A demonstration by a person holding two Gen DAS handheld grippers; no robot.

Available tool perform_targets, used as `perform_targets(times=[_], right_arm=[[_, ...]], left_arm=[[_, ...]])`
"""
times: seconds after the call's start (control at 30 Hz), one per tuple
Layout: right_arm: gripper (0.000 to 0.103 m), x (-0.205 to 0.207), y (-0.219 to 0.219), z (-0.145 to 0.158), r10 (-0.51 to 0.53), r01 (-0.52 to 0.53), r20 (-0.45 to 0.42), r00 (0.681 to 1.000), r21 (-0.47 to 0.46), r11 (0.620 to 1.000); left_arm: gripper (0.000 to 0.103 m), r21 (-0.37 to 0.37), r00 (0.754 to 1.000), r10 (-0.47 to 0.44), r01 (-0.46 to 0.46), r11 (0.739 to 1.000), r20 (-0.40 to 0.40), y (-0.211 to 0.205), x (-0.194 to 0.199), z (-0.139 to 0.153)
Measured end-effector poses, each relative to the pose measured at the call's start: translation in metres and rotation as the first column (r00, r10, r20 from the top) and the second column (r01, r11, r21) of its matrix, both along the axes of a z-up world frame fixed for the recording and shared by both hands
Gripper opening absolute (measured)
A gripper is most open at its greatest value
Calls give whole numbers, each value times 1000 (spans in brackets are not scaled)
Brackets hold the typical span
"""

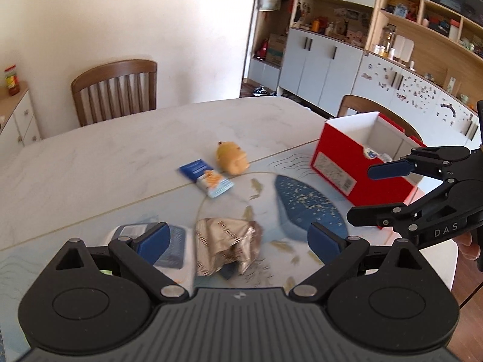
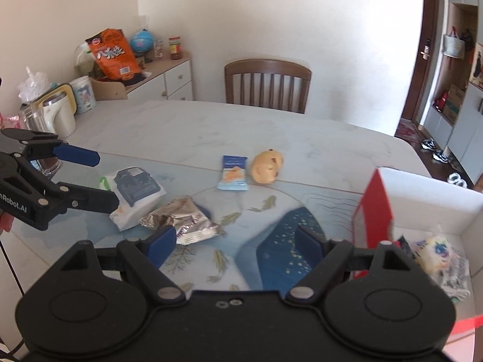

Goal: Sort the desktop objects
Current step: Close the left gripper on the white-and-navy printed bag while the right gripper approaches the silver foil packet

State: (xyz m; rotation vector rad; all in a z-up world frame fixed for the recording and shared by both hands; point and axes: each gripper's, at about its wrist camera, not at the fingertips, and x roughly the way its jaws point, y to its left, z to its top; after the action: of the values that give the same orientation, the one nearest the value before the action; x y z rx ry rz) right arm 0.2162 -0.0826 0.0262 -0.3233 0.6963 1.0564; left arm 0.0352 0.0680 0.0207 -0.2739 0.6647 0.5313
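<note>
Tongs of the left gripper stand wide apart, nothing pressed between the blue pads. The crumpled silver foil packet lies on the table mat directly ahead, centred in the gap between the two pads but clear of both. A white and dark blue pouch lies just beside the foil packet, partly hidden behind the left pad.

Farther ahead on the table, the small blue snack packet and the yellow plush toy lie near each other, well apart from the left tongs.

The red box, white inside and open at the top, stands to the right on the mat. The right gripper shows in the left wrist view in front of the box; its tongs are also wide, with nothing between them. In the right wrist view only the mat's blue fish print lies under its gap. The foil packet lies just ahead of its left pad; whether they touch cannot be told. The box wall rises just beside its right pad, and wrapped items lie inside the box.

In the same view the left gripper hangs over the pouch.
</note>
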Motion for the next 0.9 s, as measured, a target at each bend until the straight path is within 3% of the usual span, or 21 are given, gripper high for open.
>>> perform_targets(times=[0.27, 0.9], right_arm=[[85, -4, 28, -16, 59, -60, -32, 998, -24, 998], [85, -11, 96, -55, 198, -197, -2, 980, -142, 970]], left_arm=[[103, 12, 998, 63, -62, 998, -23, 21, -16, -13], [103, -77, 982, 139, -150, 986, -129, 94, -44, -62]])
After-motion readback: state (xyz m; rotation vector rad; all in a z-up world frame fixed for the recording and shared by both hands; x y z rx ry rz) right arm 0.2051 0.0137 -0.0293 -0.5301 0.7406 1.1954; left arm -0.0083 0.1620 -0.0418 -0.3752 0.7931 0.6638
